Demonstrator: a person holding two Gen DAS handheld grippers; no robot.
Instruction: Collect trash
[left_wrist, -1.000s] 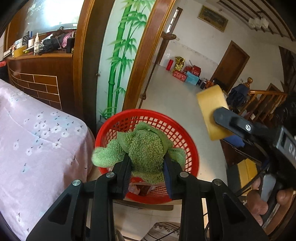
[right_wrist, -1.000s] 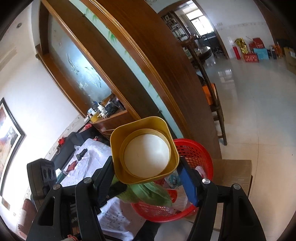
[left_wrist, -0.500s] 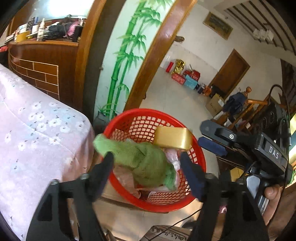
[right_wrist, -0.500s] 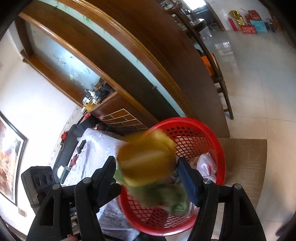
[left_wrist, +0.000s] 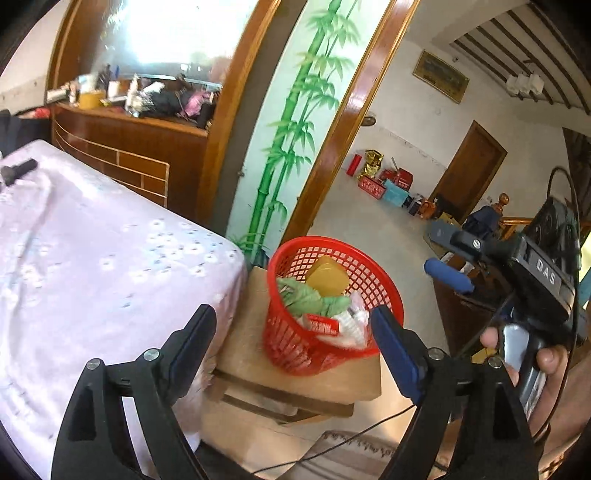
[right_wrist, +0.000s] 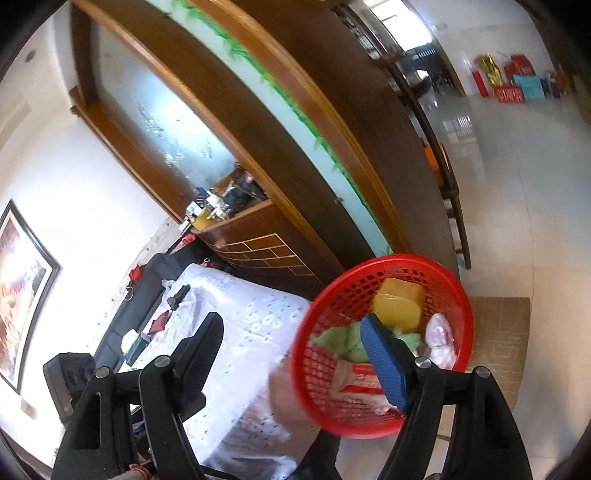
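A red mesh basket stands on a wooden stool. In it lie a yellow square container, a green cloth, a white plastic bag and a red packet. My left gripper is open and empty, held back from the basket. My right gripper is open and empty above the basket's left side; it also shows at the right of the left wrist view.
A table with a pale floral cloth stands left of the stool, with a small black object on it. A wooden cabinet and a bamboo-painted partition stand behind. A tiled floor lies to the right.
Both grippers opened: the green cloth and the yellow container dropped into the basket. Both grippers then drew back and up, away from the basket.
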